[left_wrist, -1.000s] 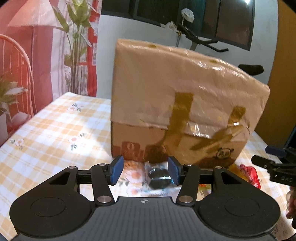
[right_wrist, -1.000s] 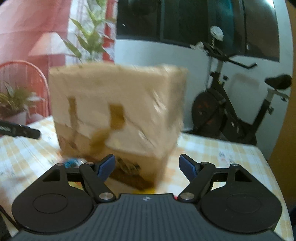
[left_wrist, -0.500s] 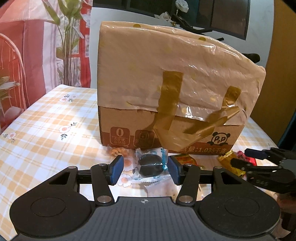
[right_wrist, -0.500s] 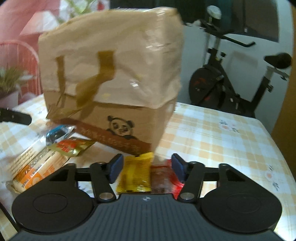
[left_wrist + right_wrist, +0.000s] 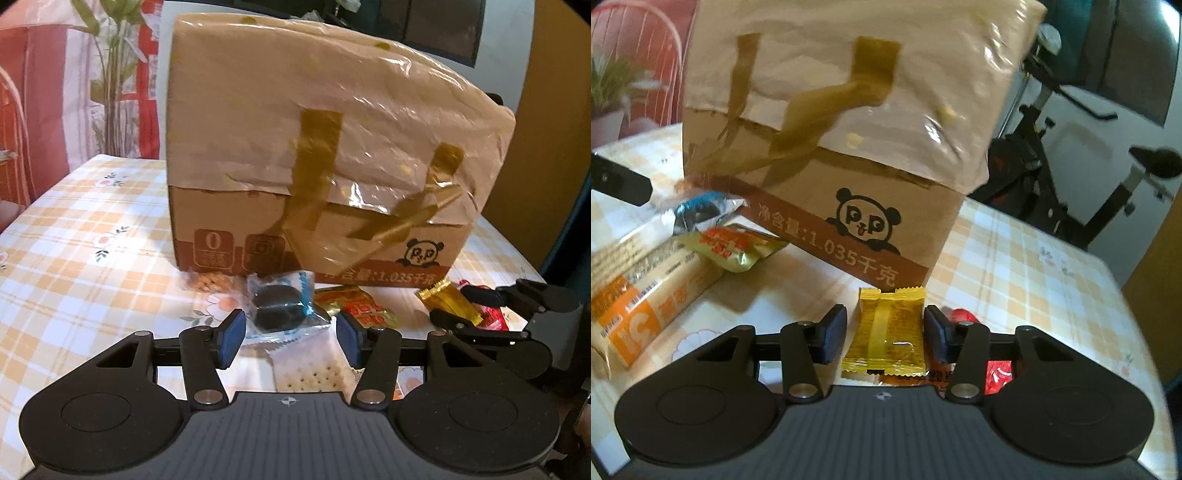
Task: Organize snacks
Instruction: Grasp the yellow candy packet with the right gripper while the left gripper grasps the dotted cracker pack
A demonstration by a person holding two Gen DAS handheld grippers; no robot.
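Left wrist: left gripper [image 5: 289, 336] released, dark cookie packet [image 5: 279, 309] between fingers, untouched. Right wrist: right gripper [image 5: 885, 334] released, yellow candy wrapper [image 5: 887, 331] between fingers, cardboard box [image 5: 846, 122] just beyond.

The bench [image 5: 74, 236] wears a cloth checked in orange and white with small printed flowers. Behind it stands a white wall [image 5: 1082, 110] under dark windows [image 5: 1134, 48], and an exercise bike [image 5: 1049, 155] stands against that wall. To the left hang red and white curtains [image 5: 44, 110], with a tall leafy plant [image 5: 110, 85] before them. A red wire chair [image 5: 639, 66] stands at the bench's left end.
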